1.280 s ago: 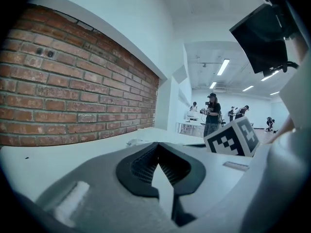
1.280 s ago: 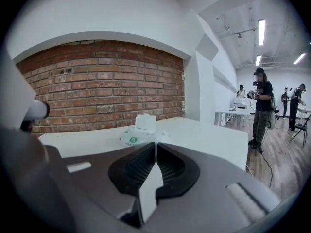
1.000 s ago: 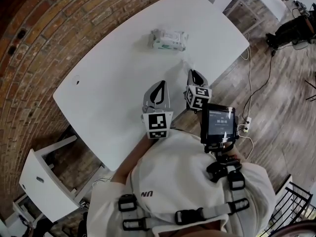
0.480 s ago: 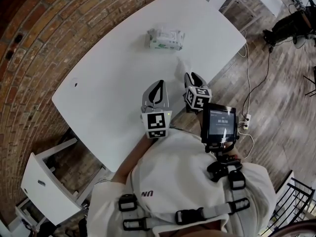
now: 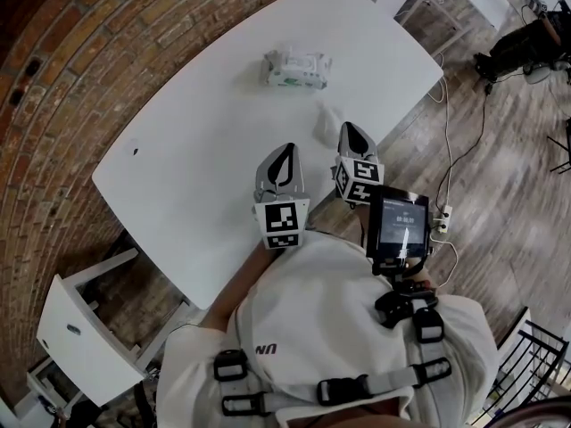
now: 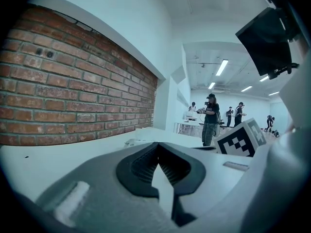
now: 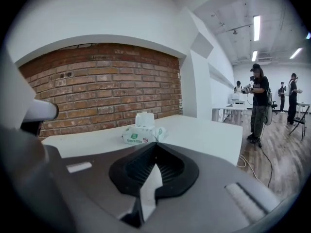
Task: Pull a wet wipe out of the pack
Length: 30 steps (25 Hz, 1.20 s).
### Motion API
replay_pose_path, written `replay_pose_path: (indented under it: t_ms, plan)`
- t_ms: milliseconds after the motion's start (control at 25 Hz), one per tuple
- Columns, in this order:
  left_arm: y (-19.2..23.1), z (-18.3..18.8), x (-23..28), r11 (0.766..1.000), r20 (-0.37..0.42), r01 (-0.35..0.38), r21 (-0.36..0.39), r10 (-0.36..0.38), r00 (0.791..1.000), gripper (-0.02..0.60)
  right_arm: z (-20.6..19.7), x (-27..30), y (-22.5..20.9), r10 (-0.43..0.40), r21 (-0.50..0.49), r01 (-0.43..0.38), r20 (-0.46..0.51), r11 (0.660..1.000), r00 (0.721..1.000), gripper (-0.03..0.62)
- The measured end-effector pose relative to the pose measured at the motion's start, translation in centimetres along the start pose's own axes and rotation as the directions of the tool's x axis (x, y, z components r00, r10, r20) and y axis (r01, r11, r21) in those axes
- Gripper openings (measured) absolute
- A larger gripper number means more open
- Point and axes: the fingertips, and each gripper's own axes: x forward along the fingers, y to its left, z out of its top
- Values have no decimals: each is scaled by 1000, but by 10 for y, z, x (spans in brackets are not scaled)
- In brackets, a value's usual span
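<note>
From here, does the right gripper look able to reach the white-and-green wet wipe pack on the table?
Probably yes: only a limp white sheet lies on the white table between the right gripper and the white-and-green wipe pack. Its jaws, just closed empty, must reopen.

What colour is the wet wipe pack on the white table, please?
White soft pack with green markings; clearest in right gripper view.

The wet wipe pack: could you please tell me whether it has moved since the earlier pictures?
No. The wet wipe pack keeps its spot against the table's far edges.
</note>
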Motion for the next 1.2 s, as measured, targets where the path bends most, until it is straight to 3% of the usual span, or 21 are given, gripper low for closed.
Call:
replay_pose_path:
  t_ms: [280,1200]
  plan:
    - [-3,3,0,1000,8,4,6,-4,1000,3,41,-15,9,-2,-32,5,96,999,995,6]
    - [1,6,-1,1000,12,-9,19,9,1000,3,45,-14,11,9,-36,-5,102,999,995,5]
